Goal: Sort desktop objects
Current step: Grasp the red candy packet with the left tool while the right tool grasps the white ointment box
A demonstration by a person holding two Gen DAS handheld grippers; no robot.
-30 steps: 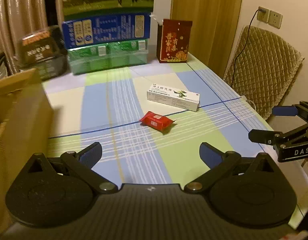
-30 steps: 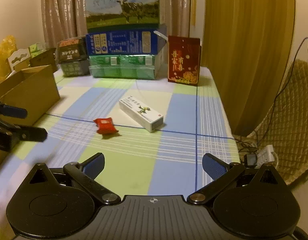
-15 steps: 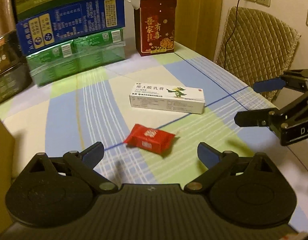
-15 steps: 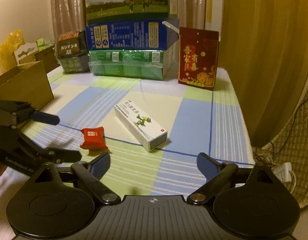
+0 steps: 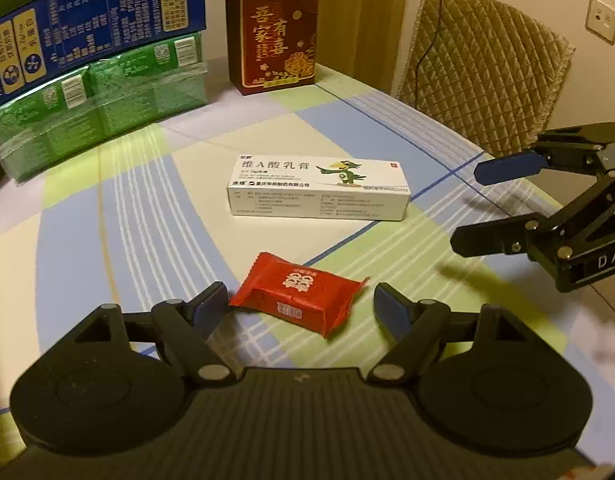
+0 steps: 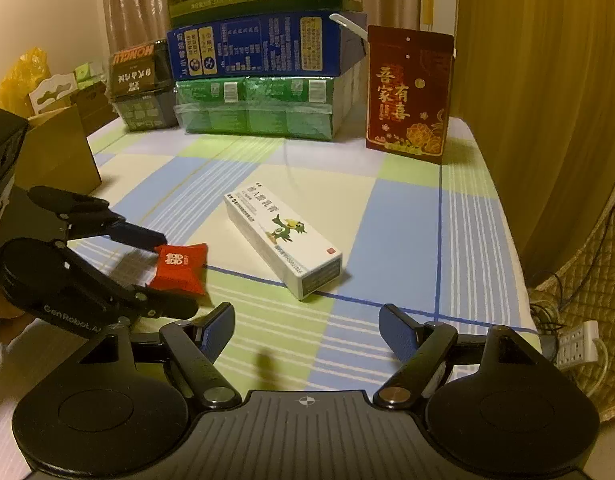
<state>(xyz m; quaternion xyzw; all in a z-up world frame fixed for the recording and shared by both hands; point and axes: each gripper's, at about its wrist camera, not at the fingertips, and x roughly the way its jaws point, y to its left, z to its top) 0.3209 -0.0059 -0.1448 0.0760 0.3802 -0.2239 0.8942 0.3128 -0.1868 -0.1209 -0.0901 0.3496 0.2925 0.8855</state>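
The red packet (image 5: 297, 294) lies flat on the checked cloth near the middle of the table (image 5: 347, 128), nearer the front edge than the back, and sits between the spread fingers of the left gripper (image 5: 297, 308), which is wide open around it and not yet pressing. It looks light and soft, a crinkled foil wrapper with pinched ends, so it will likely give and slide under a squeeze; the plump middle across its short sides seems the best place to close on, not the thin crimped tails. Just behind it lies the white carton (image 5: 319, 188), stiff and long, apart from the packet. The right gripper (image 6: 307, 330) hovers over the front right part of the table, also open and holding nothing. A brown cardboard box (image 6: 57, 152) stands at the left edge, and stacked cartons (image 6: 259, 80) line the back edge.
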